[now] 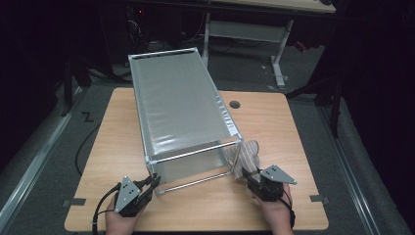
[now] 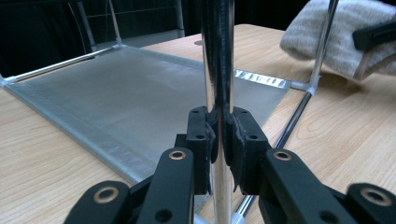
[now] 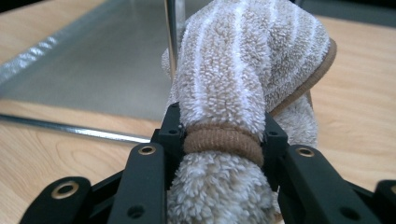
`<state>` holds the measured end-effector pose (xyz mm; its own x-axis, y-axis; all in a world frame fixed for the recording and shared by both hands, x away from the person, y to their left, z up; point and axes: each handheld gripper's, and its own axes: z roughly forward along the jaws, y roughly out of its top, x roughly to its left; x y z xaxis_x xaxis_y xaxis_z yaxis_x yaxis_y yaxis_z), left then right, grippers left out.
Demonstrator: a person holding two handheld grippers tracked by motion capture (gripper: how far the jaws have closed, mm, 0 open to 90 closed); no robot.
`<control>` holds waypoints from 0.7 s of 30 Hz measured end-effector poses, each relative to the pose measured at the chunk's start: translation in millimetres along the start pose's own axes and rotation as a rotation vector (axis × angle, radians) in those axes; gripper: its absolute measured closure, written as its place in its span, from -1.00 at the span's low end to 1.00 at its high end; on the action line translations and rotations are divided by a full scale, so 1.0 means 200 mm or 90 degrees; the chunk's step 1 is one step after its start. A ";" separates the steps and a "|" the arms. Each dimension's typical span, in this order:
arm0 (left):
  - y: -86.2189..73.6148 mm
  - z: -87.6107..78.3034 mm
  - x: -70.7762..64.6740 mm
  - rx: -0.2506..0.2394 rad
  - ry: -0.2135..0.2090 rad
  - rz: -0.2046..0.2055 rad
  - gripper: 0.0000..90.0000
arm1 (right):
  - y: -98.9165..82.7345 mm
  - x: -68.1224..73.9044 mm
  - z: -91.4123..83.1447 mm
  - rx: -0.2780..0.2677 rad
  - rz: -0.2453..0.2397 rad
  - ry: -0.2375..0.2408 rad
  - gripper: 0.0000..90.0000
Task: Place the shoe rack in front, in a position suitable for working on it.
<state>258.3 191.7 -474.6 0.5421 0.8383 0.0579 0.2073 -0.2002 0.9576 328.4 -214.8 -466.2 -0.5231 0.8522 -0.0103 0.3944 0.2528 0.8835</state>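
Note:
A metal-framed rack [image 1: 181,103] with a grey mesh top and shelf stands on the wooden table [image 1: 274,127]. My left gripper [image 1: 154,180] is at the rack's near left corner. In the left gripper view it [image 2: 223,135] is shut on the chrome upright post [image 2: 217,56]. A beige striped towel [image 1: 247,152] lies against the rack's near right leg, and my right gripper [image 1: 249,176] holds its near end. In the right gripper view the jaws [image 3: 222,135] are shut on the rolled towel [image 3: 243,60] at a tan elastic band [image 3: 222,140].
A round cable hole [image 1: 234,104] sits in the table behind the rack's right side. Bare wood lies left and right of the rack. Another desk frame [image 1: 244,29] stands on the dark floor beyond the table. The towel [image 2: 336,37] also shows far right in the left gripper view.

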 end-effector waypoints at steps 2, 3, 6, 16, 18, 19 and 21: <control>0.00 0.00 0.00 0.000 0.000 -0.001 0.75 | -0.02 0.00 0.02 0.020 -0.002 0.004 0.41; 0.00 0.00 0.00 -0.001 0.000 -0.002 0.75 | -0.03 0.00 0.04 0.033 -0.001 0.008 0.41; 0.00 0.00 0.00 -0.001 0.000 -0.003 0.75 | -0.06 0.00 0.08 0.077 0.009 0.018 0.41; 0.00 0.00 0.00 -0.002 -0.001 -0.004 0.75 | -0.05 0.00 0.08 0.077 0.004 0.021 0.40; 0.00 0.00 0.00 -0.003 -0.002 -0.004 0.75 | -0.03 0.01 0.06 0.056 -0.007 0.014 0.40; 0.00 0.00 0.00 -0.003 -0.002 -0.003 0.75 | -0.02 0.01 0.04 0.045 -0.013 0.009 0.40; 0.00 0.00 0.00 -0.004 -0.003 -0.003 0.75 | 0.00 0.02 0.01 0.019 -0.019 0.002 0.40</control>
<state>259.2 191.9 -475.4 0.5447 0.8370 0.0526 0.2051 -0.1938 0.9594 328.4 -210.6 -467.7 -0.5382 0.8421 -0.0352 0.4004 0.2922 0.8685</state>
